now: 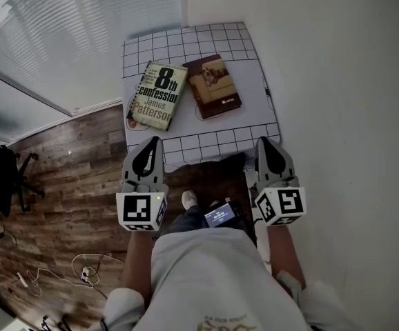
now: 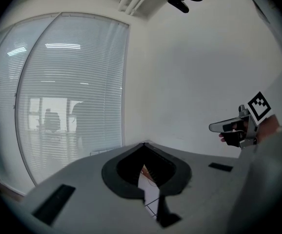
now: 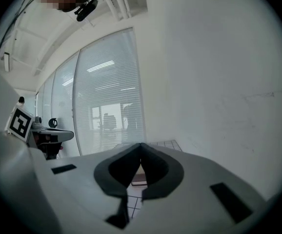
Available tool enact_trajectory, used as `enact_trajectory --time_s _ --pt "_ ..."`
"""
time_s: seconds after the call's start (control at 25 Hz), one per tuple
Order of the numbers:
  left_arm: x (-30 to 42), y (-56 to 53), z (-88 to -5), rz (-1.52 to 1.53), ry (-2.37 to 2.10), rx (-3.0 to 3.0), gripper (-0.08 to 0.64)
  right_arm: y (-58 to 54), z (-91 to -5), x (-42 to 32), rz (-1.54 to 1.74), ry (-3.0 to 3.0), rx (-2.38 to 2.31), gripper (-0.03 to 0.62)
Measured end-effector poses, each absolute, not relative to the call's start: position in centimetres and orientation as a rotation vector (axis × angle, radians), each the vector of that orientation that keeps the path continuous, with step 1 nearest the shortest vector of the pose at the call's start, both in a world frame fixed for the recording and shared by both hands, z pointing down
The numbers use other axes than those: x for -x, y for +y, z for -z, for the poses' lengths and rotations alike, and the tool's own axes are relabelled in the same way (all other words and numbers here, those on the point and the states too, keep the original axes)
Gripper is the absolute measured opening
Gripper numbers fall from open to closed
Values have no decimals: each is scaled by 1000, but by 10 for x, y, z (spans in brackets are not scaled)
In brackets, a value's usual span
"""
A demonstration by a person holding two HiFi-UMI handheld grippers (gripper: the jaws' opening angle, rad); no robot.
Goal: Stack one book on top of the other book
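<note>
Setup: white grid-lined table [image 1: 251,131] at 12 o'clock. At its 6 o'clock edge, left gripper [image 1: 154,141] and right gripper [image 1: 264,142], jaws closed, empty. Flat on it, green-and-white paperback book [image 1: 158,95] just beside brown-covered book [image 1: 213,86], at its 9 o'clock

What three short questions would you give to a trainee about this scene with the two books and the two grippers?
1. True or false: one book already lies on top of the other.
2. Which book lies on the side of the left gripper? A. the brown book. B. the 8th Confession book.
3. Fill in: the jaws of the left gripper and of the right gripper are both ____.

Key
1. False: the 8th Confession book and the brown book lie side by side on the table.
2. B.
3. Shut, with nothing held.
</note>
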State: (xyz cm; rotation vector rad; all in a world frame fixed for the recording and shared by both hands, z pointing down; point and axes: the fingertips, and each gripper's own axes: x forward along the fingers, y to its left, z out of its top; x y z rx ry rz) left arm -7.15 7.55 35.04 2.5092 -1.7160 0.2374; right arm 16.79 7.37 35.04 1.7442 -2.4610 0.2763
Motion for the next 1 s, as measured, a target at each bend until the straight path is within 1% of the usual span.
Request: enact_trajectory --time_s 0.28,0.64,1.0 --pt "63 44 -354 -226 -1716 -2485 9 46 -349 -172 -289 -2475 -1713 8" --pt "58 -14 -354 -258 -1773 -2438 9 -25 -351 -176 -313 -2506 -1638 8" --pt "54 -59 -378 -311 -1789 -2366 9 -80 -375 -177 -372 -2514 -1567 8"
